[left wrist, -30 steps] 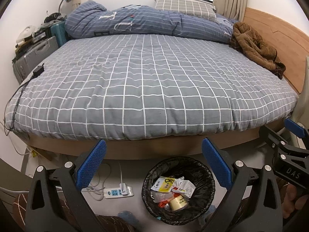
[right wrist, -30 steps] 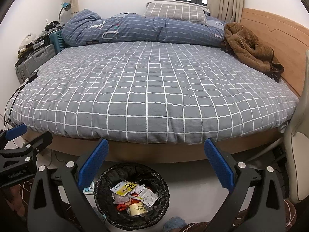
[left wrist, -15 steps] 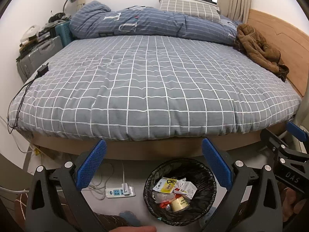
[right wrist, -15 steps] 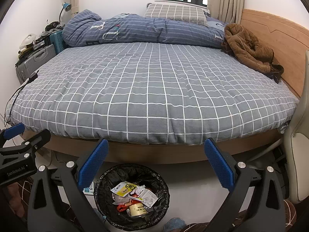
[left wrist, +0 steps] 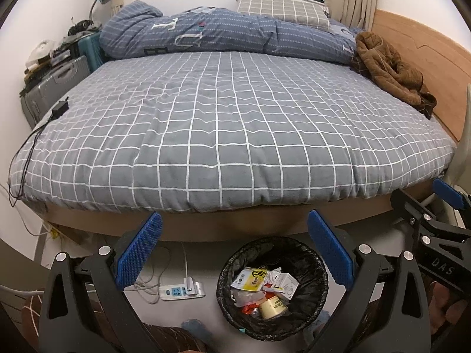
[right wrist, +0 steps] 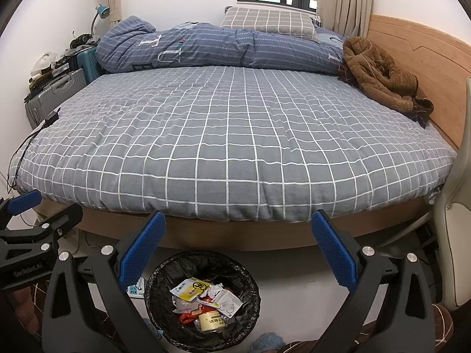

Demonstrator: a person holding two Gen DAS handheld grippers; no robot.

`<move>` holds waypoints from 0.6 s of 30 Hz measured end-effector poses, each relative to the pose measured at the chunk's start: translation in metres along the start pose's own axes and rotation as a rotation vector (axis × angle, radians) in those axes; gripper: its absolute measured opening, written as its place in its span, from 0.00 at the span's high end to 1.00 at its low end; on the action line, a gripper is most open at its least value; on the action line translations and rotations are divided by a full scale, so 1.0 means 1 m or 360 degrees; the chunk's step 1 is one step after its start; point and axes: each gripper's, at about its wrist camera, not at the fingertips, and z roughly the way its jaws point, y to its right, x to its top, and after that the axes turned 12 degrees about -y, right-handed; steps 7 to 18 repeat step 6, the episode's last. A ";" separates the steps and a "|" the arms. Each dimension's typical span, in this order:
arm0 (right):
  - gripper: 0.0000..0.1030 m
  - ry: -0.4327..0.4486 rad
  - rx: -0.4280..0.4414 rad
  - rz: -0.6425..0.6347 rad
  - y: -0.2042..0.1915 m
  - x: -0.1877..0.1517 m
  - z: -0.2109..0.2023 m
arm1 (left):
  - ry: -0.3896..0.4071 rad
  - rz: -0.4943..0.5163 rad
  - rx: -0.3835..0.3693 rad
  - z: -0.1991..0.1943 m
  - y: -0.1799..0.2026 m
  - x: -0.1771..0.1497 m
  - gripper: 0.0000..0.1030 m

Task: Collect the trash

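Observation:
A round bin with a black liner [left wrist: 272, 286] stands on the floor in front of the bed; it also shows in the right wrist view [right wrist: 202, 297]. It holds trash: a yellow and white packet [left wrist: 250, 278], crumpled paper, a red wrapper and a small jar [right wrist: 210, 320]. My left gripper [left wrist: 234, 253] is open and empty above the bin. My right gripper [right wrist: 237, 253] is open and empty, also above the bin. Each gripper shows at the edge of the other's view.
A bed with a grey checked cover [left wrist: 229, 129] fills the middle. A blue duvet [left wrist: 220, 35], a pillow and a brown garment [left wrist: 391, 70] lie at its far side. A power strip [left wrist: 182, 291] and cables lie on the floor at left. Suitcases [left wrist: 56, 88] stand at far left. A pale chair [right wrist: 453, 206] stands at right.
Both views have shifted slightly; the left gripper has drifted a little left and back, so the bin sits further right in its view. Both grippers stay open and empty.

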 end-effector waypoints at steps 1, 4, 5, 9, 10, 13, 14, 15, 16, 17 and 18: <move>0.07 0.0002 0.0001 0.0000 0.000 0.000 0.000 | 0.0003 -0.0003 0.0000 0.000 0.000 0.000 0.06; 0.07 0.0003 0.0003 -0.0002 -0.001 0.001 0.000 | -0.0003 -0.0004 -0.0009 0.000 0.000 0.001 0.06; 0.07 0.0002 0.0004 -0.0002 0.000 0.000 0.000 | -0.0003 -0.0007 -0.0008 0.000 -0.001 0.001 0.06; 0.07 0.0002 0.0004 -0.0002 0.000 0.000 0.000 | -0.0001 -0.0006 -0.0006 0.000 0.000 0.001 0.06; 0.07 0.0002 0.0004 -0.0002 0.000 0.000 0.000 | -0.0001 -0.0006 -0.0006 0.000 0.000 0.001 0.06; 0.07 0.0002 0.0004 -0.0002 0.000 0.000 0.000 | -0.0001 -0.0006 -0.0006 0.000 0.000 0.001 0.06; 0.07 0.0002 0.0004 -0.0002 0.000 0.000 0.000 | -0.0001 -0.0006 -0.0006 0.000 0.000 0.001 0.06; 0.07 0.0002 0.0004 -0.0002 0.000 0.000 0.000 | -0.0001 -0.0006 -0.0006 0.000 0.000 0.001 0.06; 0.07 0.0002 0.0004 -0.0002 0.000 0.000 0.000 | -0.0001 -0.0006 -0.0006 0.000 0.000 0.001 0.06; 0.07 0.0002 0.0004 -0.0002 0.000 0.000 0.000 | -0.0001 -0.0006 -0.0006 0.000 0.000 0.001 0.06; 0.07 0.0002 0.0004 -0.0002 0.000 0.000 0.000 | -0.0001 -0.0006 -0.0006 0.000 0.000 0.001 0.06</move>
